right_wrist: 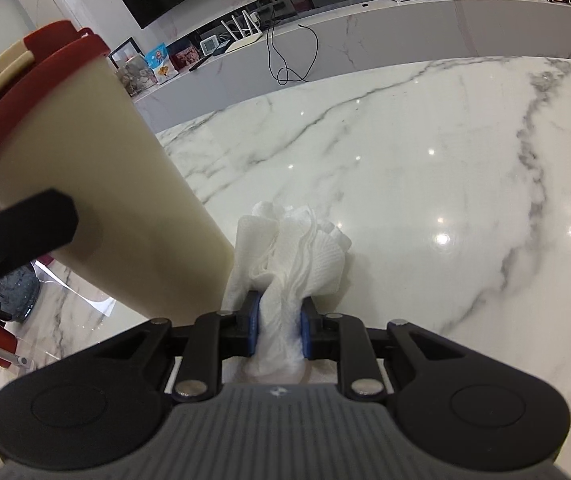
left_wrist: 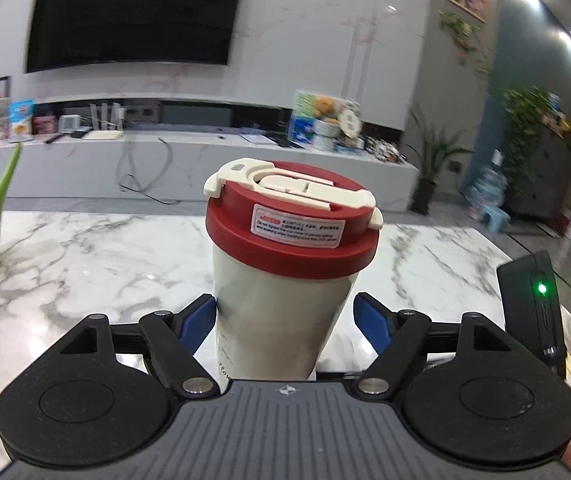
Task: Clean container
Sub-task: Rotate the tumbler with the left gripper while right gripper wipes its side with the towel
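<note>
My right tongs (right_wrist: 280, 330) are clamped tight on a bunched white paper towel (right_wrist: 293, 248), whose left edge touches the cream cup (right_wrist: 97, 184) near its base. My left tongs (left_wrist: 285, 320) straddle that red-lidded cup, spread wide; the left pad touches it, the right stands clear. It's held tilted above the marble bench (right_wrist: 425, 152). I judge wiping is underway; next, rub the towel along the wall.
</note>
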`<state>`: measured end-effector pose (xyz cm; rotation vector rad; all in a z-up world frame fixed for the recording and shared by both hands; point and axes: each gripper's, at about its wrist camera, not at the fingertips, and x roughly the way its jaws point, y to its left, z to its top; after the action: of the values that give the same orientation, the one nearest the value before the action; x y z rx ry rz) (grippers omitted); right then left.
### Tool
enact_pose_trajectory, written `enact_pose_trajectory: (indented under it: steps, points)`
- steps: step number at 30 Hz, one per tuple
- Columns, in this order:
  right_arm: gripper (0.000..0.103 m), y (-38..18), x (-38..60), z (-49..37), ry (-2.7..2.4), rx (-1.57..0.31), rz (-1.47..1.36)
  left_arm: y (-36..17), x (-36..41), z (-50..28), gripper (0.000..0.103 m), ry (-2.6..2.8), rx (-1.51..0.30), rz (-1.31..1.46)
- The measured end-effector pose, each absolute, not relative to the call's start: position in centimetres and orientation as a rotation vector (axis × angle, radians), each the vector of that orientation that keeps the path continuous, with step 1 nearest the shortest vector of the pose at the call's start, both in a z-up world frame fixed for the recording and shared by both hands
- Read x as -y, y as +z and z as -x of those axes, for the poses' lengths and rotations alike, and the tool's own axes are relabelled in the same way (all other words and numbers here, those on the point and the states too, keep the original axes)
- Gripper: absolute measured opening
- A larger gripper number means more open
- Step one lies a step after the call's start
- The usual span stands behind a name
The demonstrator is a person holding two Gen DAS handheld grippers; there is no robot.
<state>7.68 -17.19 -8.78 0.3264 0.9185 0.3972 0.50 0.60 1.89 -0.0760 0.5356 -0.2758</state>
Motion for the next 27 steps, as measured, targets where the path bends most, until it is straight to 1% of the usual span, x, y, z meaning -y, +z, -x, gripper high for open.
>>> enact_pose_trajectory:
  steps: [9,17,27]
  points:
    - [0.022,-9.0,17.2,-8.4,0.400,-0.924,-0.332,2.3,1.5,-1.1,0.079,-0.142,-0.505,0.056]
    - [0.022,-9.2,17.0,-9.0,0.409,-0.927,-0.329,2.4,1.9,-1.4,0.079,-0.143,-0.503,0.020]
    - [0.022,-5.9,20.0,-9.8,0.419,-0.776,-0.415,2.2,1.1,-0.7,0.078,-0.238,-0.492,-0.012]
